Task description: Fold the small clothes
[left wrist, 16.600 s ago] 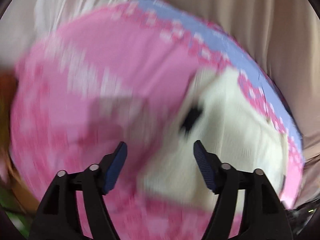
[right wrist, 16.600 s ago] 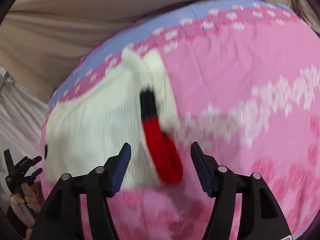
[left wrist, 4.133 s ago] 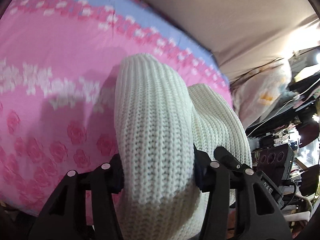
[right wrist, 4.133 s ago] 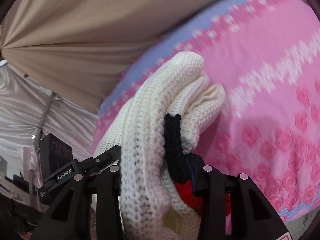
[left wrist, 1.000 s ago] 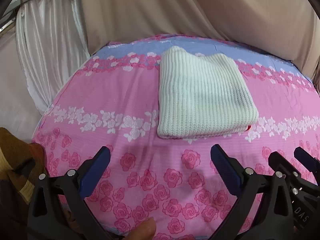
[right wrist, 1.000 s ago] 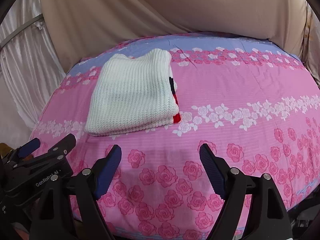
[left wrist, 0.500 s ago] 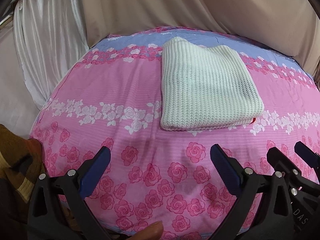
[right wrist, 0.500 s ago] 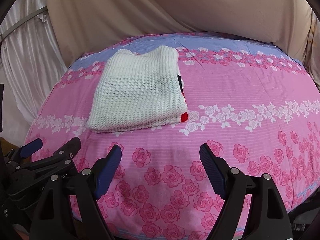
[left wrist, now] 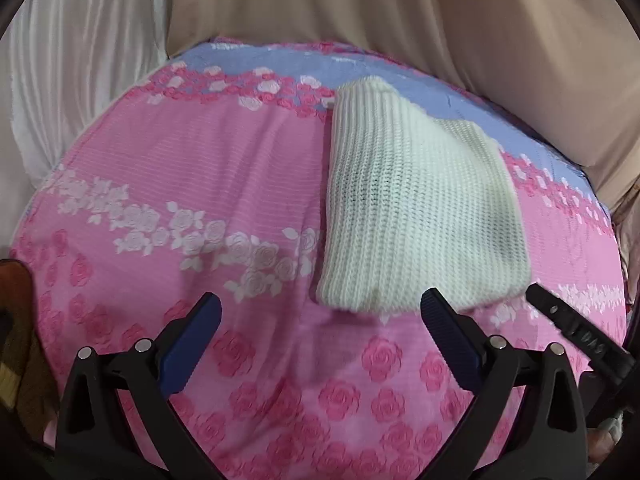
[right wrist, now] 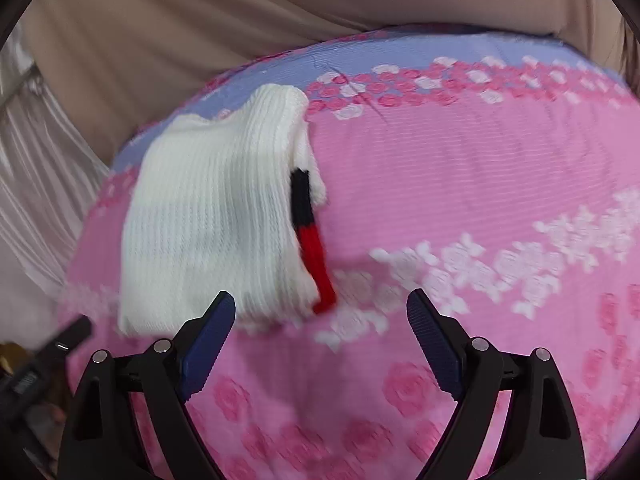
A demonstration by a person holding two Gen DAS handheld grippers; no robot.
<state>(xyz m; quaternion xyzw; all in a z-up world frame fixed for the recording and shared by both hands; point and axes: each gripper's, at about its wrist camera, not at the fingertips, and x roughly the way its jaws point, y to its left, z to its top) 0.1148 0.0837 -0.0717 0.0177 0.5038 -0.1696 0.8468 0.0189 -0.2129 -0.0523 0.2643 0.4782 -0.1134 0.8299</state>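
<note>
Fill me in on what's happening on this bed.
A person holds a claw in each hand over a pink floral bedspread. A white knit sweater lies folded on it, a red and black strip showing at one edge. The left claw and right claw are open and empty, the right's jaws having just widened.

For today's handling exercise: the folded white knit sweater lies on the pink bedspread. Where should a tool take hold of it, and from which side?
Grip the folded white sweater at its near edge, coming in low from the front. That edge is a thick stacked roll facing the open right tool, so pads can probably clamp all layers together. Avoid the side with the black and red trim, where loose layers show.
</note>
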